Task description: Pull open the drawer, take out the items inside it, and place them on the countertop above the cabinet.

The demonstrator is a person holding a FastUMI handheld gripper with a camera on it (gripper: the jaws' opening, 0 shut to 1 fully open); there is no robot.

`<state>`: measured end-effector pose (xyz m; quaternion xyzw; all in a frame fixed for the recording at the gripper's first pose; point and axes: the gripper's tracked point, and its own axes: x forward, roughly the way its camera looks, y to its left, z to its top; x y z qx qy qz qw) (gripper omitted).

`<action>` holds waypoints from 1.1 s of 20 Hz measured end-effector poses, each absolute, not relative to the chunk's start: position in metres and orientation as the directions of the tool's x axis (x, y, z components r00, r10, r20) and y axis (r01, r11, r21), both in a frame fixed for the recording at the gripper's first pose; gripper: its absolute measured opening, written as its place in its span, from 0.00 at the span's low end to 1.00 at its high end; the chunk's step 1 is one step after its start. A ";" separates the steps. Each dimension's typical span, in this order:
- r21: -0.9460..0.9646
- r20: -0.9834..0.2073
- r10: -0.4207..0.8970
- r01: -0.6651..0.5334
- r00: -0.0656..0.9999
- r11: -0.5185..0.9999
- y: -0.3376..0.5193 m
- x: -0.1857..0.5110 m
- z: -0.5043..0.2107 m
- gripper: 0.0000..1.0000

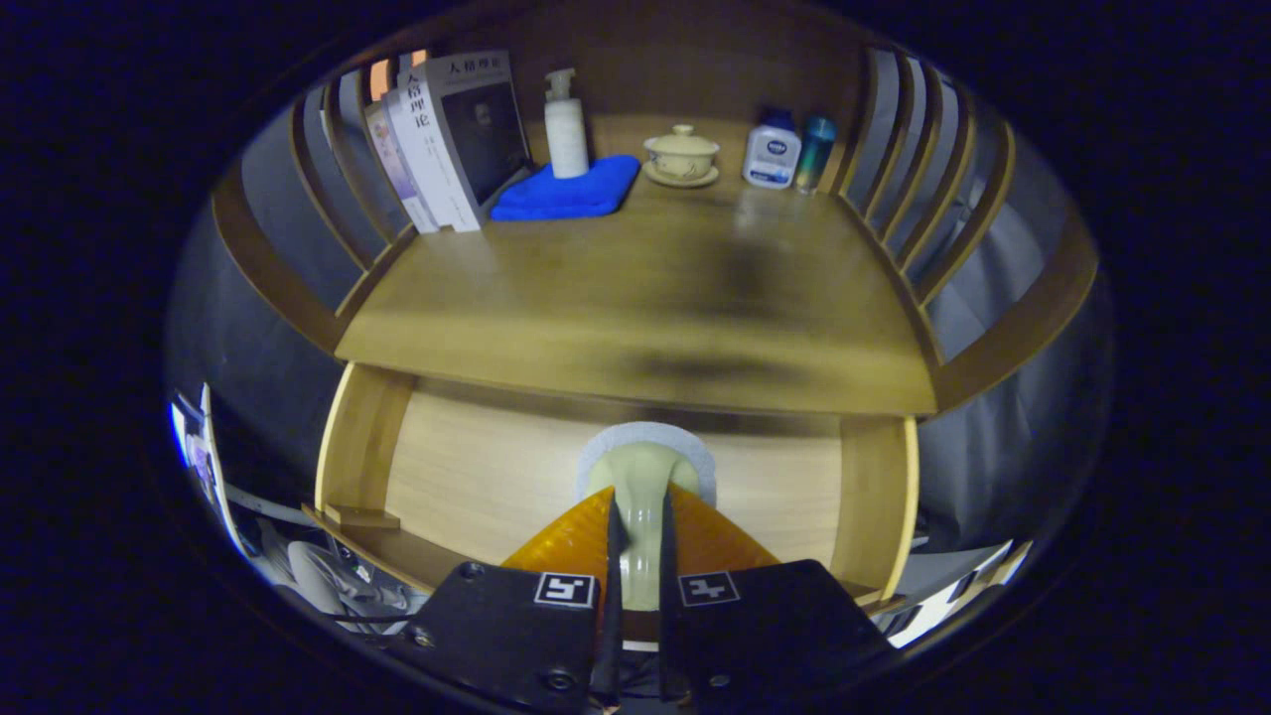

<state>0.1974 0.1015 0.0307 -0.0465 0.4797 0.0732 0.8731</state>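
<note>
The cabinet's pale wood drawer front (477,477) faces me under the countertop (645,298). At its middle a pale, rounded knob (643,469) sticks out from a white round backing. My gripper (640,516) is shut on this knob, with one finger (613,556) on each side of its stem. The inside of the drawer is hidden, and I cannot tell how far it stands out from the cabinet.
Along the back of the countertop stand several books (452,139), a white pump bottle (566,129) on a folded blue cloth (571,194), a lidded cup (681,154) on a saucer, a white bottle (772,151) and a teal can (816,151). Slatted wooden rails (923,199) fence both sides.
</note>
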 end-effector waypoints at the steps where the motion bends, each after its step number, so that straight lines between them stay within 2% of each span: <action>1: -0.013 -0.839 0.084 -0.174 0.538 0.985 0.101 0.202 0.041 0.18; 11: 0.003 -0.795 0.045 -0.069 0.606 0.998 0.101 0.296 0.079 0.17; 15: 0.086 -0.806 0.095 -0.043 0.584 0.995 0.122 0.328 0.068 0.18; 22: 0.062 -0.797 0.067 -0.029 0.600 0.998 0.128 0.359 0.052 0.18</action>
